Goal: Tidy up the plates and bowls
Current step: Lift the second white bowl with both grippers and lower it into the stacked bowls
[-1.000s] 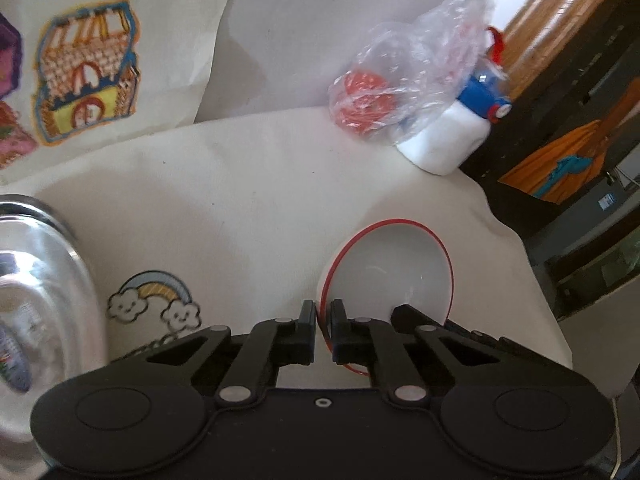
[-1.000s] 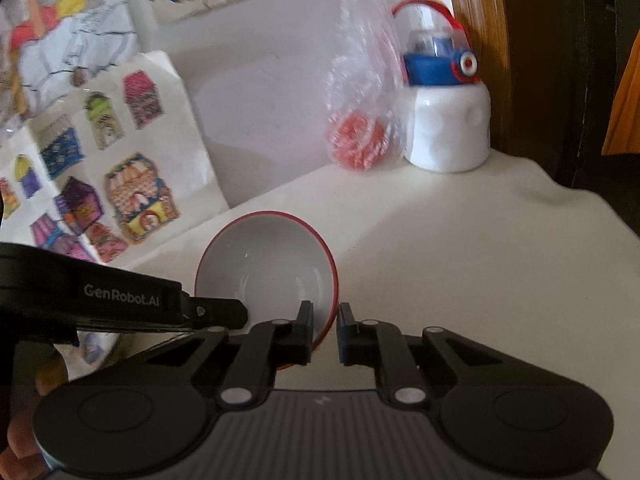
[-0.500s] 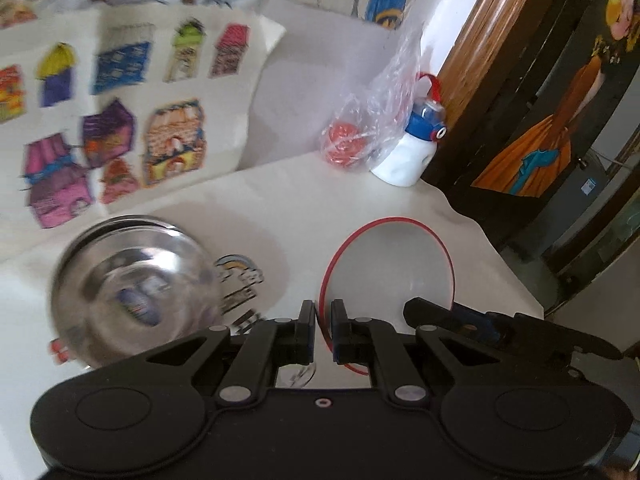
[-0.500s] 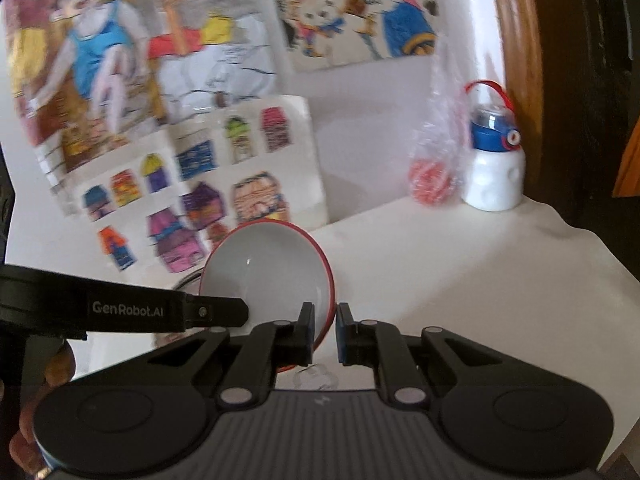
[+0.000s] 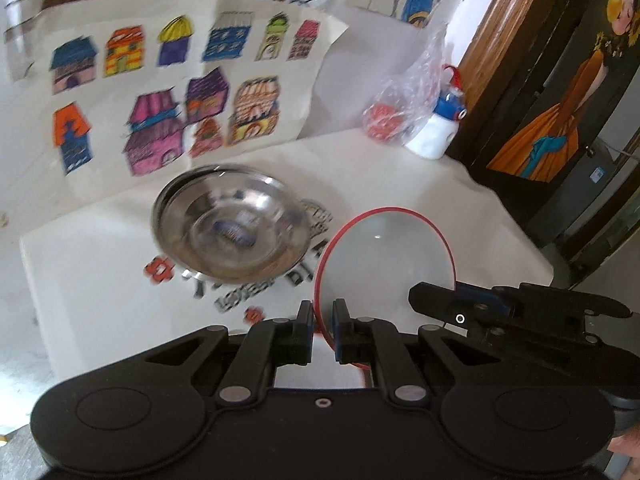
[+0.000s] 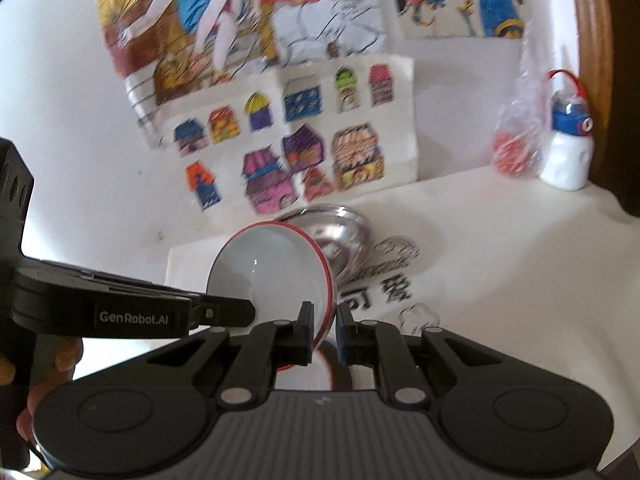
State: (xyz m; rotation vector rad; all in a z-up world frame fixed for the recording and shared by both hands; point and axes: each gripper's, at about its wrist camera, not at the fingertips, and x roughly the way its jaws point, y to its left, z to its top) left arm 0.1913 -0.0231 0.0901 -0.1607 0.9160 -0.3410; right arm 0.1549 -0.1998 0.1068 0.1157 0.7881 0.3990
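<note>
"GenRobot.AI" on the left tongs (image 6: 224, 314)

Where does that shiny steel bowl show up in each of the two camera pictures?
Left wrist view: steel bowl sits left of centre, left of the red-rimmed bowl.
Right wrist view: steel bowl at centre, partly hidden behind the red-rimmed bowl.
Shared landmark: white bottle at far right.
</note>
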